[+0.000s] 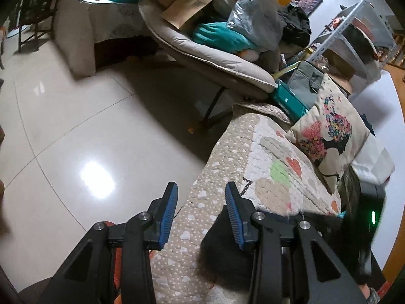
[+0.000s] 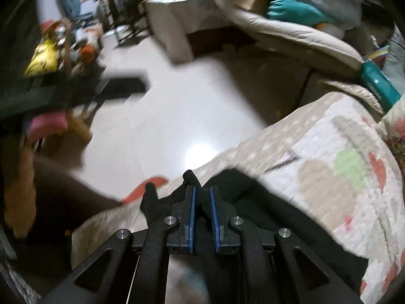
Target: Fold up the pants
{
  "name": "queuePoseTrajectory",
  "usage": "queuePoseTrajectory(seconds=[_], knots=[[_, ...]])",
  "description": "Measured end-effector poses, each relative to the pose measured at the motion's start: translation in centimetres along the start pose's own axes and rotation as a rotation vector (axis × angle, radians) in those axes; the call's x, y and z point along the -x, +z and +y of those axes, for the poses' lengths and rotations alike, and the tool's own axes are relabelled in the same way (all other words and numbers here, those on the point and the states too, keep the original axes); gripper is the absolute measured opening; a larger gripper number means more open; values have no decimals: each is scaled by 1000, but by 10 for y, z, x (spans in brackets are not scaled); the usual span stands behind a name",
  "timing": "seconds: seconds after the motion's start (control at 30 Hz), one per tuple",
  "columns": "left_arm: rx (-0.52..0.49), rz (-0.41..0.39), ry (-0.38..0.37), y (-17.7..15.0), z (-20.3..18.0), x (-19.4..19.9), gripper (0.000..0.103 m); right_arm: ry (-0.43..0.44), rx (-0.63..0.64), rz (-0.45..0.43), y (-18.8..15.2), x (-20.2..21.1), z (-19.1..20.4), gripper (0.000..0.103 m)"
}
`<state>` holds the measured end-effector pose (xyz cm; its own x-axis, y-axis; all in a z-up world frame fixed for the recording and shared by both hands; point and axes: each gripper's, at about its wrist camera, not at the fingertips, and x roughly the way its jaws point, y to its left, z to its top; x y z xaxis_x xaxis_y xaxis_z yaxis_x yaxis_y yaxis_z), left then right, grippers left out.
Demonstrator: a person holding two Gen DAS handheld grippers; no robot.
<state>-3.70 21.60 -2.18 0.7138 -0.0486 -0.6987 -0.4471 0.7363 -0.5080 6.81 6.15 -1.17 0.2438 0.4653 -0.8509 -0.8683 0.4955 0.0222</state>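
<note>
Right gripper (image 2: 201, 197), ribbed blue fingers (image 2: 192, 215) pinched on black pants (image 2: 265, 207) lying on quilted heart-print sofa cover (image 2: 329, 152); left gripper (image 1: 201, 202) spread wide, empty, above the cover.

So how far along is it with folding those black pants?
Early on. No finished fold shows: the black pants lie bunched on the quilt. In hand: the right gripper pinches a fabric edge; the left gripper is open, empty. All folding remains.
</note>
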Motion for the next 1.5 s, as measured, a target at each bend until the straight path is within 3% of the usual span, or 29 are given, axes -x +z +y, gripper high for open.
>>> queuePoseTrajectory(seconds=[0.1, 0.23, 0.27, 0.37, 0.4, 0.47, 0.6, 0.7, 0.87, 0.93, 1.0, 1.03, 1.1, 1.3, 1.43, 1.5], knots=[[2, -3, 16, 0, 1, -2, 42, 31, -78, -8, 22, -18, -14, 12], [6, 23, 23, 0, -1, -12, 43, -18, -140, 34, 27, -45, -32, 15], [1, 31, 24, -1, -3, -14, 43, -25, -165, 44, 26, -49, -39, 20], [-44, 49, 41, -5, -13, -21, 43, -46, -248, 4, 16, -34, -54, 50], [-66, 50, 48, -7, -17, -23, 43, -51, -270, -24, 11, -23, -59, 56], [-106, 55, 57, -11, -25, -26, 43, -67, -297, -55, -4, 0, -66, 57], [-214, 100, 67, -27, -48, -41, 43, -136, -389, -57, -64, 45, -91, 57], [-294, 112, 72, -40, -66, -48, 43, -227, -513, -2, -129, 68, -137, 57], [-364, 121, 82, -55, -79, -55, 43, -406, -897, 40, -246, 121, -243, 57], [-383, 125, 95, -58, -81, -60, 43, -438, -1055, 7, -289, 144, -273, 49], [-394, 135, 107, -60, -82, -65, 43, -363, -1197, -91, -325, 164, -289, 2], [-396, 140, 111, -61, -82, -66, 43, -377, -1223, -104, -332, 168, -290, 0], [-402, 152, 120, -64, -82, -70, 43, -412, -1226, -133, -333, 173, -290, 0], [-418, 168, 114, -69, -83, -71, 45, -604, -1068, -55, -310, 166, -280, 1], [-390, 197, 127, -69, -77, -77, 49, -694, -1080, -47, -316, 177, -276, 7], [-331, 228, 108, -67, -69, -81, 49, -765, -1108, -63, -321, 184, -272, 42]])
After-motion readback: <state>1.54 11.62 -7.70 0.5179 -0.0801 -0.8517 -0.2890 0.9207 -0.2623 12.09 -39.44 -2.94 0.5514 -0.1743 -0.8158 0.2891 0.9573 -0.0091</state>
